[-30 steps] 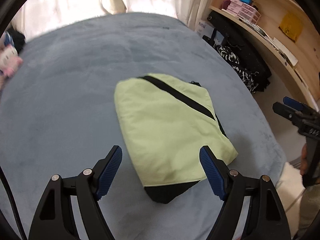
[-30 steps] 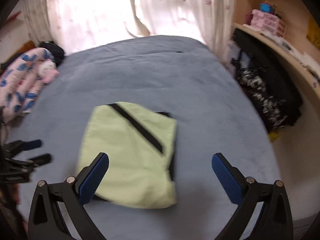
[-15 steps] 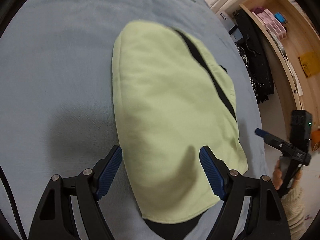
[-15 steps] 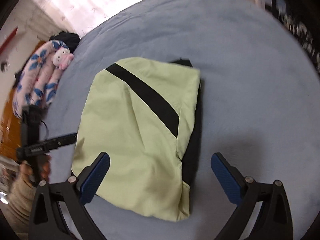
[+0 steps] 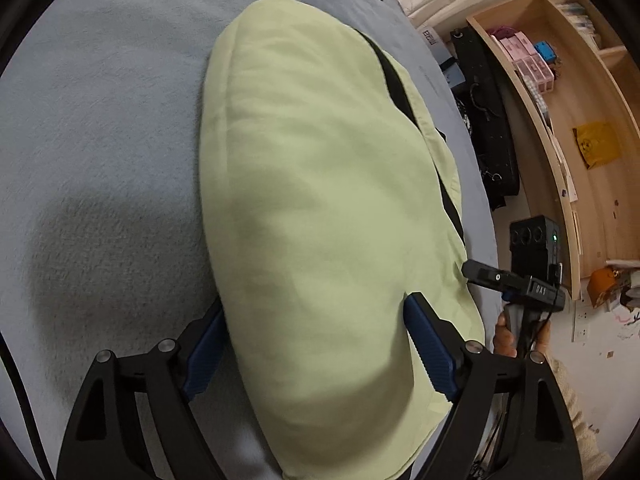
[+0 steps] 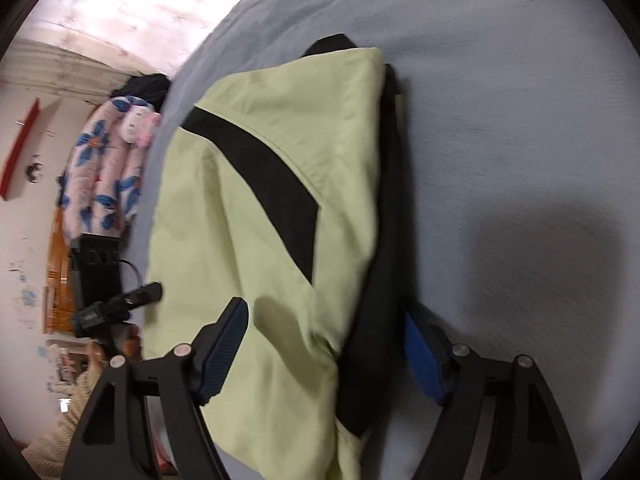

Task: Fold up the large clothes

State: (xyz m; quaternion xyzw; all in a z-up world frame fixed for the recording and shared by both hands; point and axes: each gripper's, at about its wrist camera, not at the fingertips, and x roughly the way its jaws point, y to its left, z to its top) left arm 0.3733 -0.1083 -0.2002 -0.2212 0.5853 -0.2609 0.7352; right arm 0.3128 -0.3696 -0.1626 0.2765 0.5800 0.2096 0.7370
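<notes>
- With both tongs straddling the near end of the folded green garment [image 5: 320,180], the grab is the risky bit.
- Left tongs [image 5: 316,312]: released, jaws opening. Near-left corner of the garment is between them, one pad on top of the cloth and the other half hidden at its left edge. Risk: the pads take only the top ply, so lower plies stay down and the fold shears apart.
- Right tongs [image 6: 324,308]: not clamped yet, jaws closing. Near-right edge of the garment is between them, one pad on the green, the other outside the black layer [image 6: 384,280]. Risk: they pinch the black layer alone, or snag the bed [image 5: 100,120] cover just right of the garment.
- Uneven timing, since one side is opening while the other closes. A lift now would probably skew the garment and twist it.
- Mid-garment: it looks puffy and slippery. The black stripe [image 6: 260,184] panel could slide off the stack if the near end is hauled fast.
- Far end of the garment: a black tab pokes out and may drag loose.
- Garment lies flat on the bed, roughly central, with free cover all round it.
- Beyond the garment: shelf [image 5: 560,140] to its right, floral quilt [image 6: 104,168] to its left. Both are well apart, so collision risk is low.
</notes>
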